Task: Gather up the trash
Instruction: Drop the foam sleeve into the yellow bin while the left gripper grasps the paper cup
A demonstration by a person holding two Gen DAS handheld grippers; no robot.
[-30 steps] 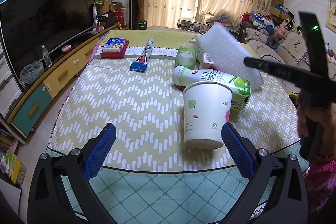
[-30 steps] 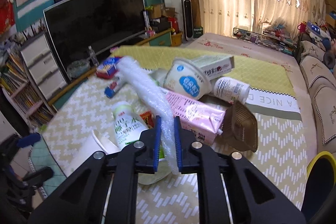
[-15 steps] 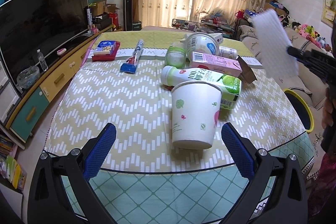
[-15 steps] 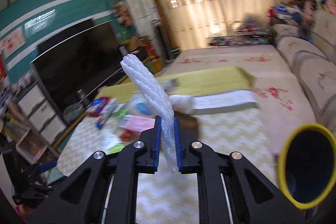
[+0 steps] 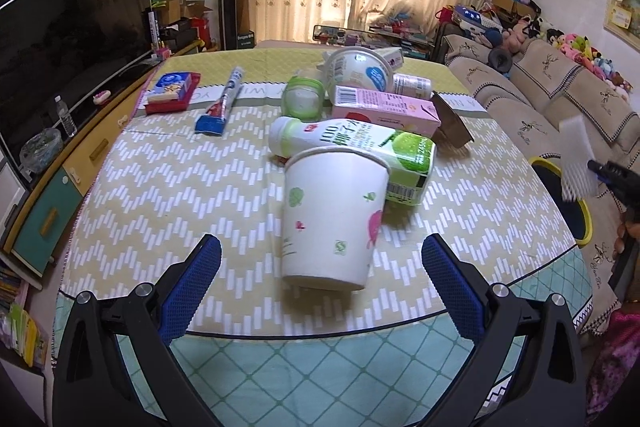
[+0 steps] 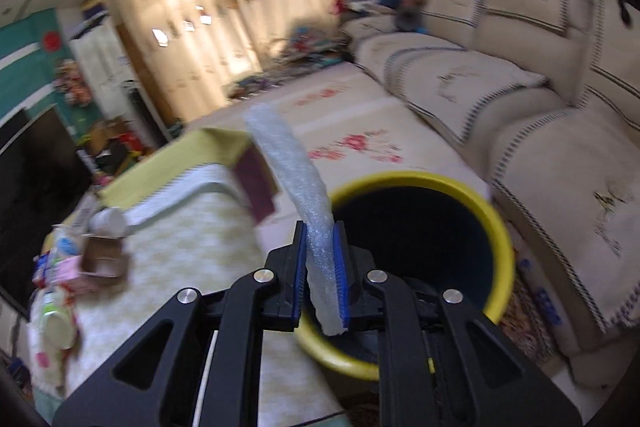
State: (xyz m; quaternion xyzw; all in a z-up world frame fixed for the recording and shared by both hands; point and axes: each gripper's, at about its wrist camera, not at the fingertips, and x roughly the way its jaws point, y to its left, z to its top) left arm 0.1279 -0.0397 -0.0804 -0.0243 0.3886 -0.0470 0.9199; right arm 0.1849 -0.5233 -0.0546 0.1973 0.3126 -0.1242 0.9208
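Observation:
My right gripper [image 6: 320,235] is shut on a white bubble-wrap sheet [image 6: 292,163] and holds it over the near rim of a yellow-rimmed bin [image 6: 416,183] beside the table. In the left wrist view the sheet [image 5: 576,159] and the bin [image 5: 540,163] show at the far right. My left gripper [image 5: 320,259] is open and empty, its jaws wide either side of a white paper cup [image 5: 332,215] lying on the table. Behind the cup lie a green-and-white bottle [image 5: 352,143], a pink carton [image 5: 384,107] and a round tub [image 5: 360,71].
The table [image 5: 160,187] has a yellow zigzag cloth. A toothpaste tube [image 5: 224,99] and a blue-and-red box [image 5: 170,91] lie at its far left. A brown tray [image 5: 452,123] lies right of the carton. A sofa [image 6: 520,107] stands behind the bin. A TV cabinet runs along the left.
My right gripper has swung the bubble-wrap sheet from above the table pile off to the right, over the yellow bin. My left gripper has stayed open at the cup.

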